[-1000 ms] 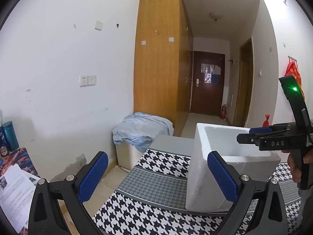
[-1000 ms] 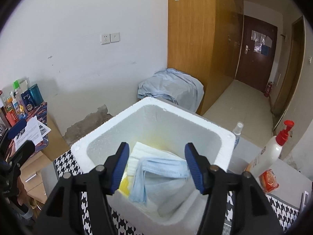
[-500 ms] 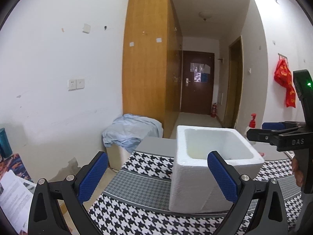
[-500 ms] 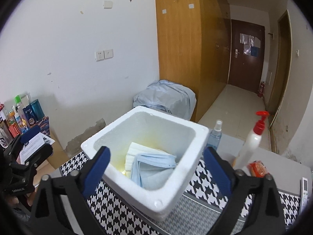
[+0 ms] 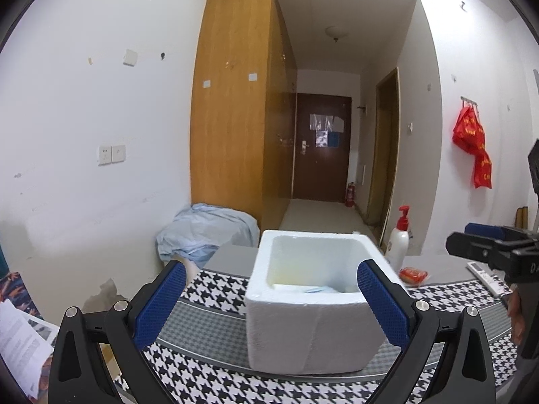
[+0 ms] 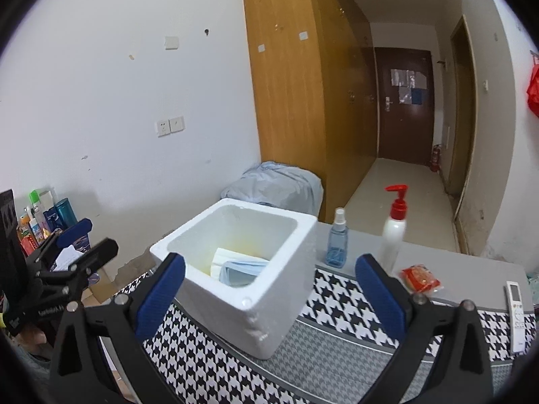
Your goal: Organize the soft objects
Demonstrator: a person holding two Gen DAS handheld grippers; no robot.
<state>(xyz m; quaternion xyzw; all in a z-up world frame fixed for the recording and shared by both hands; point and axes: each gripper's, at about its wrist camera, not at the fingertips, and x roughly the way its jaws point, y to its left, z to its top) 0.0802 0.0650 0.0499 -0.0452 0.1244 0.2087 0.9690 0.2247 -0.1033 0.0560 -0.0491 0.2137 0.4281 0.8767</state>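
Right wrist: right hand-held gripper (image 6: 269, 289) just opened wide, empty; left hand-held gripper (image 5: 271, 298) likewise agape; cloths (image 6: 241, 267) in foam box (image 6: 269, 303).

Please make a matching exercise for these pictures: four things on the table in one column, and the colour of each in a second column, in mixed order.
Things:
1. foam box
2. spray bottle
3. pump bottle's cap
4. remote control

Descriptions:
A. red
B. clear blue
C. white, cloths folded inside
D. white, lying flat by the table's right edge

Pairs: 1-C, 2-B, 3-A, 4-D
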